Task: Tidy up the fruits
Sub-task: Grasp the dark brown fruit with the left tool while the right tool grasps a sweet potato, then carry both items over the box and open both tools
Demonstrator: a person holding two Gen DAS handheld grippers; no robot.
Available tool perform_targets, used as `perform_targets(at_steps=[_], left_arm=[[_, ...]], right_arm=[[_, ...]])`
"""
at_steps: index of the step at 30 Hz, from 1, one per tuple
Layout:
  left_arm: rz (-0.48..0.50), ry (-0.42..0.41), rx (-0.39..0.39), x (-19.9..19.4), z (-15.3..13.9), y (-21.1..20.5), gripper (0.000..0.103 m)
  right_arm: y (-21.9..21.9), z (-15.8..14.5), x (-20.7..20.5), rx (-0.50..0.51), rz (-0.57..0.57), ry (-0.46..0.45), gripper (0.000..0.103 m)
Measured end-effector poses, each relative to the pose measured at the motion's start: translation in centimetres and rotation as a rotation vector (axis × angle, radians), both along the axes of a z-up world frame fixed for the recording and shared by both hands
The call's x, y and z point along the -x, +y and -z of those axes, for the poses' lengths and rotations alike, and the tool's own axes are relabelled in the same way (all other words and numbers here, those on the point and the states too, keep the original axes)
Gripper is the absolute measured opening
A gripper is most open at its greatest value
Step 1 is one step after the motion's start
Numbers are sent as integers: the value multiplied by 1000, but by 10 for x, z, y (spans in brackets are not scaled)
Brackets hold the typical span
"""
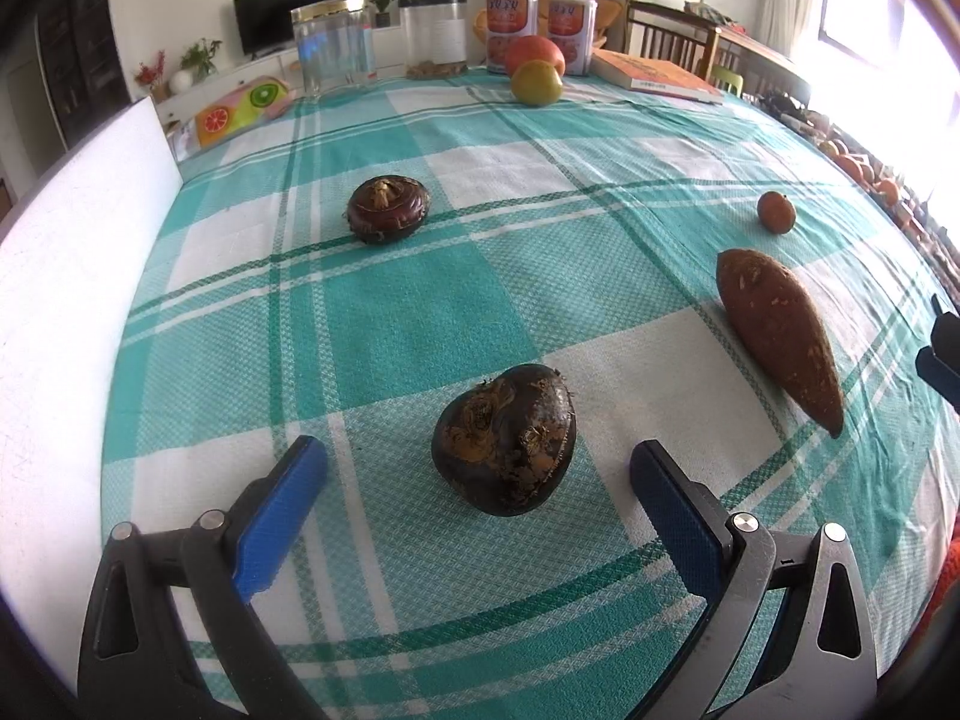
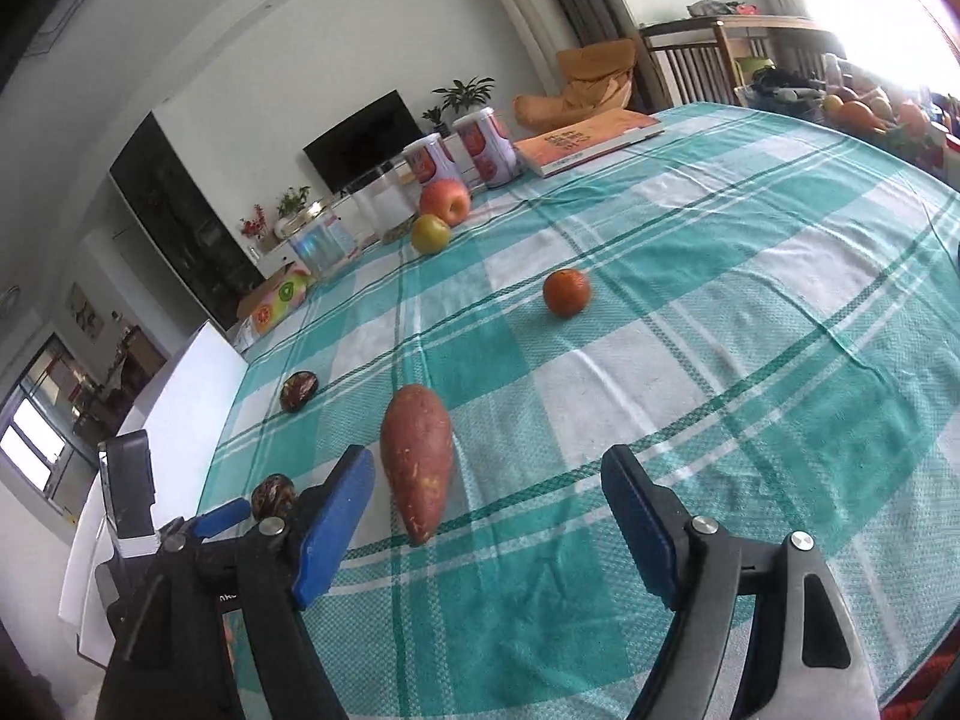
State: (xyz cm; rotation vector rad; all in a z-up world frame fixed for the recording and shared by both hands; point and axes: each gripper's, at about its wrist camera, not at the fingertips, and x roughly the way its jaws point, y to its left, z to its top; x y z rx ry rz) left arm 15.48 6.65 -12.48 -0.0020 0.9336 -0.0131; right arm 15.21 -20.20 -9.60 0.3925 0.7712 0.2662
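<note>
The left gripper (image 1: 479,457) stands spread around a dark water chestnut (image 1: 504,439), not touching. The right gripper (image 2: 487,468) gapes empty beside the sweet potato (image 2: 418,468)

Bare checked cloth (image 2: 750,360) right of sweet potato (image 2: 417,462); tangerine (image 2: 567,293) beyond.

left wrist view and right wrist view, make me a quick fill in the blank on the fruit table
1. Between the open fingers of the left gripper lies a dark ____.
2. The sweet potato lies with its pointed end toward the ____ gripper.
3. The tangerine lies ____ from the red apple.
4. The yellow-green apple ____ the red apple.

Missing: water chestnut; right; apart; touches
</note>
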Motion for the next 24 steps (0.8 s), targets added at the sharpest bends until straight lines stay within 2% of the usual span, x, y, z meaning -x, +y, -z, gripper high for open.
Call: perform_targets(at_steps=[3,6,8,10,12,13,14,16,17,18,20,21,23,24], left_arm=[[17,-7,36,2,-1,3,101],[65,-22,114,8,-6,9,100],[87,-13,95,8,-7,6,98],[108,-26,32,7,-10,-3,96],[125,-39,-50,5,-11,-13,78],[137,-32,-80,3,-10,-15,64],[152,-37,-87,3,-11,-17,53],[139,-50,-114,3,-12,-16,39],[134,-54,-115,4,-12,-15,39],[127,-57,-106,6,-12,-13,39],[111,-50,-55,14,-14,-8,39],[104,-40,-8,19,-15,-5,39],[93,-16,98,31,-21,1,39],[94,-10,135,37,-24,2,39]], right_arm=[[-10,3,-3,-36,28,14,78],[-18,4,-1,-66,51,17,78],[-21,6,-1,-87,53,23,78],[-18,9,-5,-110,26,43,81],[-11,13,-9,-121,-26,68,83],[-5,14,-10,-111,-51,71,83],[3,13,-9,-92,-74,68,83],[19,9,-12,-49,-135,66,83],[27,8,-16,-30,-165,75,83],[38,7,-23,-6,-199,95,83],[67,12,-46,105,-289,205,90],[82,16,-57,173,-322,253,90],[100,21,-72,259,-344,280,90],[105,25,-77,287,-340,297,84]])
